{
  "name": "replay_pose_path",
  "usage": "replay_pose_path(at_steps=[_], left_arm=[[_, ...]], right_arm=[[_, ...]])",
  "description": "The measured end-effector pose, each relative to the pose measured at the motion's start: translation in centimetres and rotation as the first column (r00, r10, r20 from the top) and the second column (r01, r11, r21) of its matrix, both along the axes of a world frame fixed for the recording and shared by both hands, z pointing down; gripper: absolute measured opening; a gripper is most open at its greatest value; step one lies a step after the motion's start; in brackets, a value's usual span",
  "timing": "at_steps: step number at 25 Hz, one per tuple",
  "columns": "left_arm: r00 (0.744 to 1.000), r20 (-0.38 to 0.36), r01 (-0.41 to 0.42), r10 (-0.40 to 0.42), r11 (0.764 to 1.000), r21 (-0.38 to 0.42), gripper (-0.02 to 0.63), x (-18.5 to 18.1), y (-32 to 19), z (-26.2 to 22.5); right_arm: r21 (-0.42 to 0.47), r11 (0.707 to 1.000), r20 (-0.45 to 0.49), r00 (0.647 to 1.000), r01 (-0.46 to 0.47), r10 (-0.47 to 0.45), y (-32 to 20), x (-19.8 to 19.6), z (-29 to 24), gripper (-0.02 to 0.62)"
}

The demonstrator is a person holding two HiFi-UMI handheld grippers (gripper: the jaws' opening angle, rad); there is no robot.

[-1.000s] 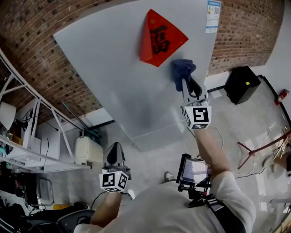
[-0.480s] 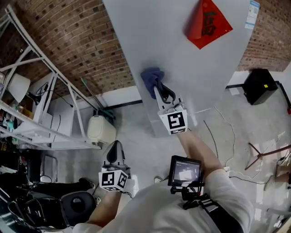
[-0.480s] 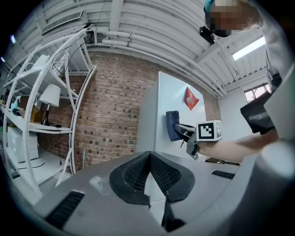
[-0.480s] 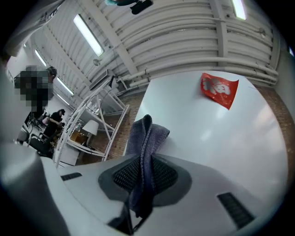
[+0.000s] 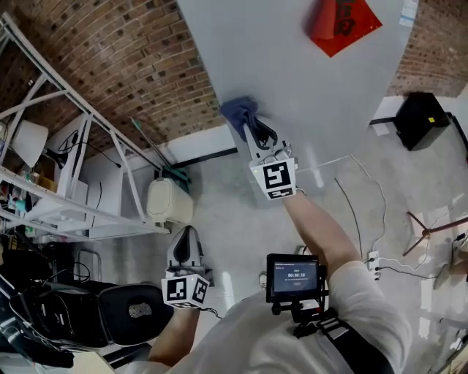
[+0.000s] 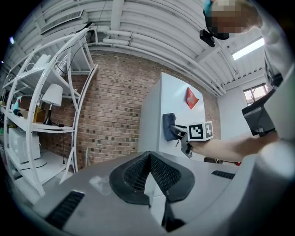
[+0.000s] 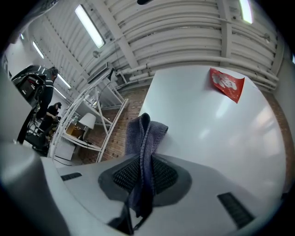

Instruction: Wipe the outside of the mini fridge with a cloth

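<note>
A: Starting with the head view: where is the cloth sitting?

B: The cloth (image 5: 235, 111) is pressing against the mini fridge (image 5: 292, 80), close to the fridge's side edge and well below the red paper (image 5: 342, 22) stuck on it. The right gripper (image 5: 252, 130) is pushing it there with the arm stretched out, likely so the wad is rubbing the panel. The left gripper (image 5: 184, 241) is hanging low, well apart from the fridge.

A: And the left gripper view?

B: Its jaws are resting pressed together on nothing, pointing toward the fridge from afar. It's idling, I'd judge, since one hand is enough for wiping.

A: The right gripper view?

B: The jaws are pinching a fold of the cloth while the bunched end is touching the fridge's pale face. That firm pinch is probably stopping the cloth from slipping as it is dragging.
</note>
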State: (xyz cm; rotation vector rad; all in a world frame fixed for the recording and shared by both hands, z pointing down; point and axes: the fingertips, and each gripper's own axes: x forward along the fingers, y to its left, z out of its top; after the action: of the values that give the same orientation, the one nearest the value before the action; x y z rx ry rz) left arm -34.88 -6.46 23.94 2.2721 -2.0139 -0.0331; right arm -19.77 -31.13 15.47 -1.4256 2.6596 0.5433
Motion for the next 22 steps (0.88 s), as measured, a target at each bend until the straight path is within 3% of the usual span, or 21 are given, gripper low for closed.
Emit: replay_pose_path(at_steps=[22], left_arm=[[0.996, -0.021, -0.092, 0.091, 0.995, -0.043, -0.009, 12.0, -5.3, 0.3]], right_arm=[[-0.047, 0.975, -0.005, 0.976, -0.216, 0.216, -5.8, 22.6, 0.4, 0.061]])
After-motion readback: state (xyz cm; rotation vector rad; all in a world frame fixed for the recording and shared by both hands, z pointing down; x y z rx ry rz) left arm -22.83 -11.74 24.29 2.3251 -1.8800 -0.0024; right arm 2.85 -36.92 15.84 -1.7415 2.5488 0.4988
